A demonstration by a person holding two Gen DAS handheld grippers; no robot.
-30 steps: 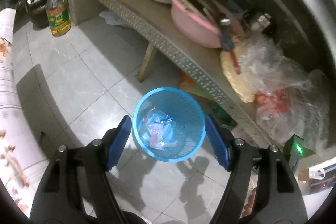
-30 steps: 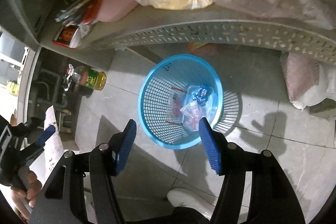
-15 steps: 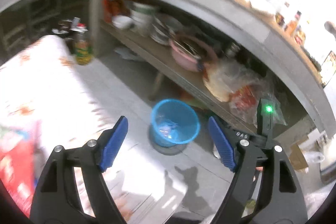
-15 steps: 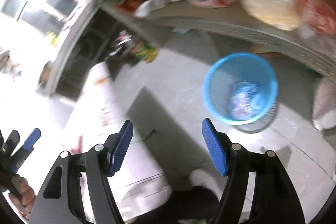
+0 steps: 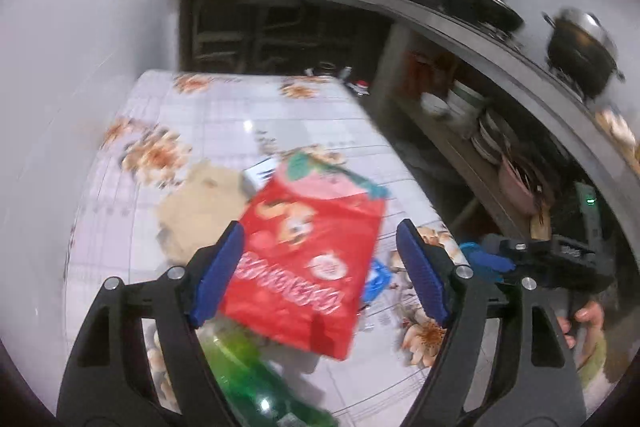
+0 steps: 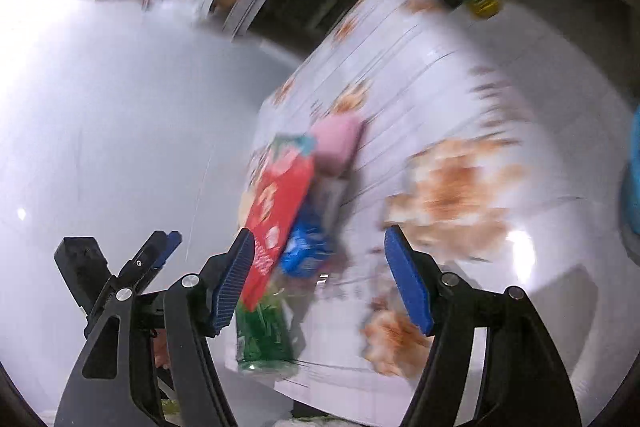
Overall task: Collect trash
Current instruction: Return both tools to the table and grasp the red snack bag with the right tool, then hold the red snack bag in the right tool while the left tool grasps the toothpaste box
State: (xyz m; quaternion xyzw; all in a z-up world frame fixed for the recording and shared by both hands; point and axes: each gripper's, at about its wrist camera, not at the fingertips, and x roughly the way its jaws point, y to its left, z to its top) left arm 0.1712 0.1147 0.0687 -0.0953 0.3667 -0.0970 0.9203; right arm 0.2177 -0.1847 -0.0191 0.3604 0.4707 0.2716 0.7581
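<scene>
Both the left gripper [image 5: 320, 267] and right gripper [image 6: 320, 283] are wide open, holding nothing, above a red bag [image 5: 308, 259] on the tabletop [image 5: 224, 123].

Left wrist above floral table [image 5: 224, 131], near red packet [image 5: 308, 259]; right wrist alongside, blurred, sharing both

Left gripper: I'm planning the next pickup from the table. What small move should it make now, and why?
Probably ease the left gripper down onto the red snack bag. Its jaws are open and empty, the bag lies between them on the floral tablecloth, above the green bottle. The right gripper is open too.
</scene>
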